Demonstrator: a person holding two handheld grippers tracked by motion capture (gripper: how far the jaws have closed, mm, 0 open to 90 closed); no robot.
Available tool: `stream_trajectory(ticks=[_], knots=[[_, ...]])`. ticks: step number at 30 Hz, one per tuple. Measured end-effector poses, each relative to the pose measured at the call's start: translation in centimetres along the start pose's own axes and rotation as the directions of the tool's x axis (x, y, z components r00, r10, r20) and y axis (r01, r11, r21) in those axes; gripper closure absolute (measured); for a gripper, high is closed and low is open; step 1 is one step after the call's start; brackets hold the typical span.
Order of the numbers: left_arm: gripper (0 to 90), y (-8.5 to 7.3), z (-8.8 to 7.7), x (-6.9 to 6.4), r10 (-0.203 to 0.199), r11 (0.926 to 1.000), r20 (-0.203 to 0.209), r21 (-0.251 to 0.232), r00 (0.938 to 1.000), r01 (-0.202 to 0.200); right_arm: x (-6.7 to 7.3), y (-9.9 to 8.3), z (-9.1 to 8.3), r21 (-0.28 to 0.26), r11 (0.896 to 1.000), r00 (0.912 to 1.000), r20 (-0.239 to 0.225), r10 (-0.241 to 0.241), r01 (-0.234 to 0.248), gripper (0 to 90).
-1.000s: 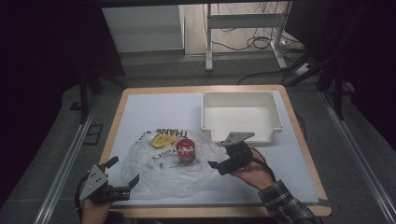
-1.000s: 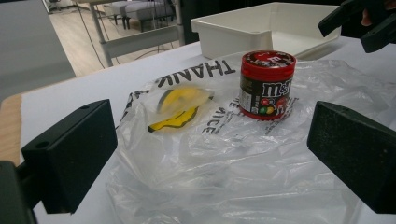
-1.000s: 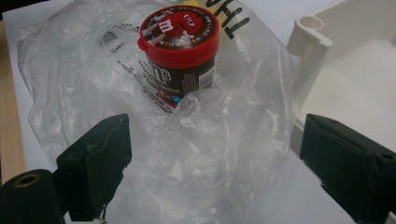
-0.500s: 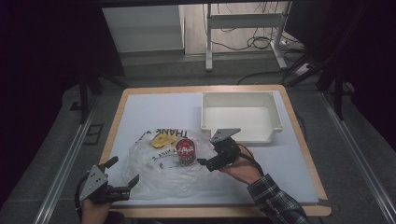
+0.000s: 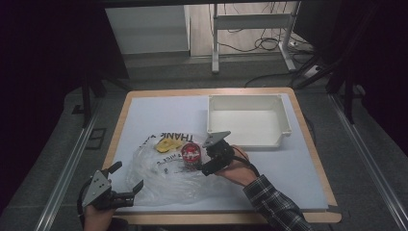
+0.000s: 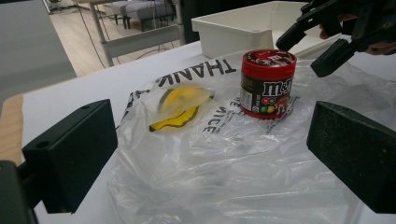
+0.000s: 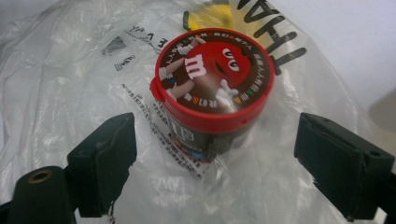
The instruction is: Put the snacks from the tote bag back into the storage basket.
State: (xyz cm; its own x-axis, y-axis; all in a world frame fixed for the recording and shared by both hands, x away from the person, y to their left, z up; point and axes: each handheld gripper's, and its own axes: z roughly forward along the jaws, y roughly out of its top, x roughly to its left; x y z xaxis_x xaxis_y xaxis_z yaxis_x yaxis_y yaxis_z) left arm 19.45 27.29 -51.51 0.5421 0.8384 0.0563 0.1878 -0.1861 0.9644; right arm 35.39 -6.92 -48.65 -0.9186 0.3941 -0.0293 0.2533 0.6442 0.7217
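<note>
The red-lidded candy jar (image 5: 191,155) stands upright at the centre of the high view, on or just under the clear plastic bag (image 5: 163,173); the film is too transparent to tell which. The bag lies spread over the white table mat (image 5: 159,113).

The right gripper (image 5: 208,169) sits immediately right of the jar in the high view, aimed left at it. In the right gripper view the jar (image 7: 214,91) stands in the upper centre of the frame, ahead of the two black jaws, with a clear gap between each jaw and the jar wall. The jaws have just been closing, yet they remain apart and hold nothing; the jar is beyond the jaw tips, not between them.

The jar's long axis is vertical, so a side approach meets its round wall squarely.

The left gripper (image 5: 126,182) waits at the lower left of the high view, jaws spread and empty, at the near edge of the bag. The right gripper is much the nearer to the jar.

The white bin (image 5: 284,120) stands at the upper right.
</note>
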Motion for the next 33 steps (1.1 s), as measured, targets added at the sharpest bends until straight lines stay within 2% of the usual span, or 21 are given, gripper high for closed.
stream_trajectory(ticks=[9,17,25,33], knots=[[1.8,0.0,0.0,0.0,0.001,1.0000,-0.001,0.001,1.0000,-0.001,0.4,0.9,2.3,0.039,0.999,0.9999,0.010,-0.009,0.008,14.3],[1.8,0.0,0.0,0.0,0.002,1.0000,-0.001,0.001,1.0000,-0.002,0.4,1.2,4.1,0.056,0.998,0.9998,0.018,0.008,-0.009,15.2],[1.9,0.0,0.0,0.0,0.005,1.0000,0.000,0.004,1.0000,-0.005,0.6,1.3,5.1,0.063,0.998,0.9994,0.035,-0.001,-0.001,19.4],[2.0,0.0,0.0,-0.1,0.009,0.9999,-0.001,0.006,1.0000,-0.009,0.5,1.4,5.4,0.065,0.998,0.9988,0.049,0.011,-0.014,25.0]])
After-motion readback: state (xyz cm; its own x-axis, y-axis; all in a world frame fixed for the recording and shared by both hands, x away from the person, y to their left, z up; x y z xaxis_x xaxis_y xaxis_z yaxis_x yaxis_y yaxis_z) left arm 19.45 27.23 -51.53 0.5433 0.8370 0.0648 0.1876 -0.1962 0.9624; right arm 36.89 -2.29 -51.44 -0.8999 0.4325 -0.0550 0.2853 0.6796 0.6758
